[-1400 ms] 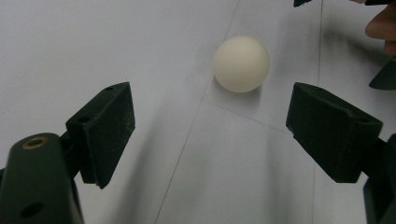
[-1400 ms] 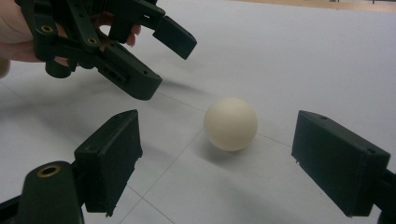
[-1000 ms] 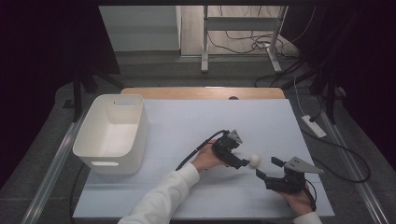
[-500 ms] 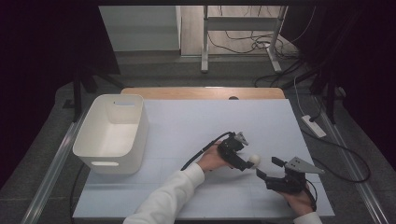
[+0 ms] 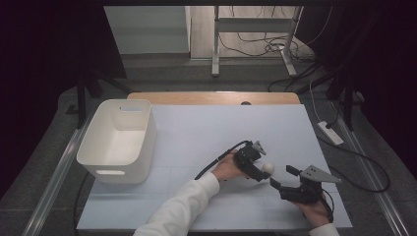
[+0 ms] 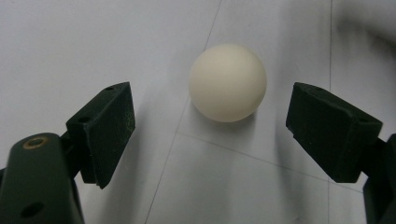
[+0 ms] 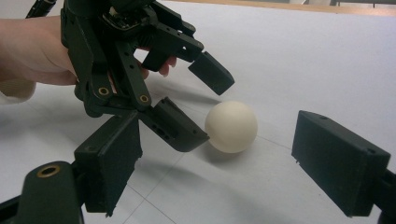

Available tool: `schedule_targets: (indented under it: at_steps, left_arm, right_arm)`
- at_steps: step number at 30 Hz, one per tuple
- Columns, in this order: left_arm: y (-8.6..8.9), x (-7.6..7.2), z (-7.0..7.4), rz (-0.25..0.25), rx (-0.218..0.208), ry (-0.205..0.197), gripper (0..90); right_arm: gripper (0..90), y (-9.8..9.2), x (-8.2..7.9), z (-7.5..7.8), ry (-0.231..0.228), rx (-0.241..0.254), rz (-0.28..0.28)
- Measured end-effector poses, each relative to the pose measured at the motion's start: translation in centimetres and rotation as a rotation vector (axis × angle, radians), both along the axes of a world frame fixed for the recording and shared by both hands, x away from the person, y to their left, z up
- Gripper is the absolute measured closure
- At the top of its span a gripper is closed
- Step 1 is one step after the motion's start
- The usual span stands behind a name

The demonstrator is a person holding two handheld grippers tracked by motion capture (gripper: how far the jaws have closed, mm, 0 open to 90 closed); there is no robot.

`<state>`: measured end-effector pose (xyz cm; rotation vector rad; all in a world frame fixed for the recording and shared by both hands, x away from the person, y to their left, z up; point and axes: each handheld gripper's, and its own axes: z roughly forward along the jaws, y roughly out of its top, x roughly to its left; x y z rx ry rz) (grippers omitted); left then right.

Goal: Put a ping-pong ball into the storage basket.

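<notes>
1. A small cream ball point(image 5: 267, 167) is seen resting on the white tabletop point(image 5: 196, 132), well apart from the white bin point(image 5: 118, 140) at the far left.
2. The left claw point(image 5: 259, 172) is held low beside the ball with its jaws spread; in the left gripper view the ball point(image 6: 228, 82) lies just ahead of the gap between the two pads, and no contact is made.
3. The right claw point(image 5: 281, 178) is parked near the ball on its other side, jaws likewise spread and nothing pinched; in its own view the ball point(image 7: 231, 126) is seen beyond the jaws, one jaw of the left claw point(image 7: 205, 105) close against it.
4. The approach is judged done. The closing, the lift and, presumably, the carry to the bin are all left.
5. Against the earlier frames, the left claw has been shifted slightly toward the ball, while the right claw has been kept where it was.
</notes>
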<state>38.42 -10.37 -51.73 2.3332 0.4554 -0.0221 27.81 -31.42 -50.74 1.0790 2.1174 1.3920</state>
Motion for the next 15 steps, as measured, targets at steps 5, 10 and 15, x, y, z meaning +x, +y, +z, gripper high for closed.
schedule_targets:
  at_steps: [5,10,15]
  left_arm:
    - [-0.43,0.06,0.02,-0.008,0.010,-0.002,17.4]
    - [-0.84,0.11,-0.11,-0.029,0.024,-0.007,20.4]
    - [-0.93,0.26,-0.24,-0.035,0.023,-0.002,26.0]
  right_arm:
    - [15.9,-0.06,-0.03,-0.01,0.002,0.002,-0.002]
    - [15.9,-0.05,-0.02,-0.01,0.000,-0.001,0.000]
    - [15.9,-0.07,-0.01,-0.04,0.001,-0.001,-0.001]
